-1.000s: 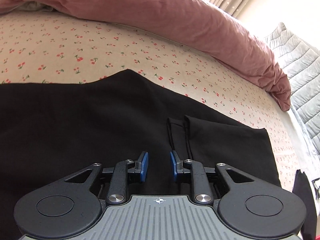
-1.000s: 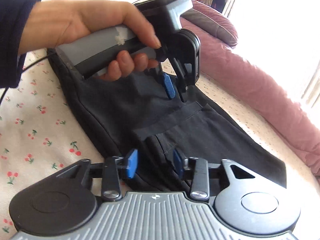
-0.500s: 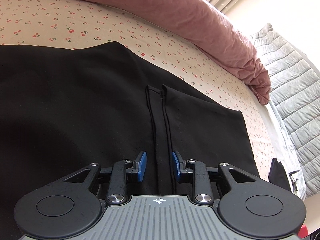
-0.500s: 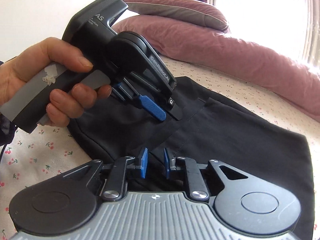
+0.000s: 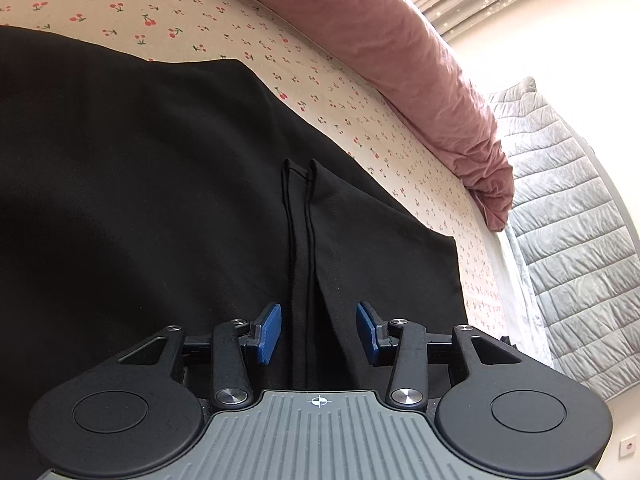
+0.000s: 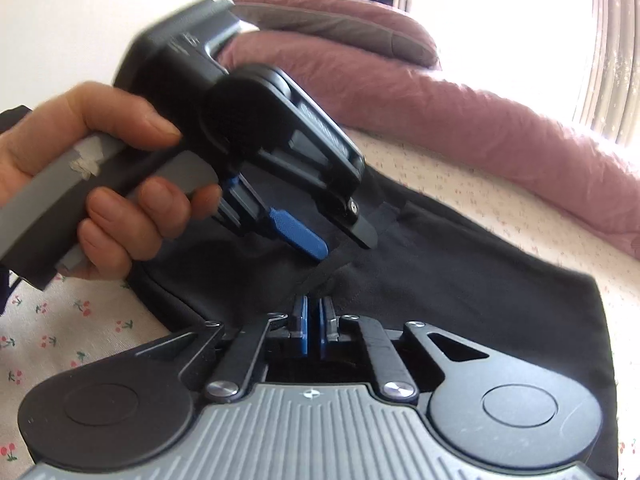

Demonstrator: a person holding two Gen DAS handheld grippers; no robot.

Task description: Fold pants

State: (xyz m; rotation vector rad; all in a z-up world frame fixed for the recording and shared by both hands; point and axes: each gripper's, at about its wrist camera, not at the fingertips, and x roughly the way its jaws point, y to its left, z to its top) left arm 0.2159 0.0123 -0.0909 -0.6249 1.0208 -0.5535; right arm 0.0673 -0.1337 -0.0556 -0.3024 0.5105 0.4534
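Only blurred, unreadable lettering marks the left gripper (image 6: pixel 344 242).

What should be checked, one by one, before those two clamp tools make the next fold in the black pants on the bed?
1. Right gripper shut at the near edge of the pants: ok, though whether cloth is pinched cannot be told.
2. Left gripper on the cloth: not ok; its jaws are opening, pads apart, with the hems between them.
3. Hems lined up side by side: ok.
4. Pants flat on the cherry-print sheet: ok where visible.
5. Pink duvet away from the pants: ok.
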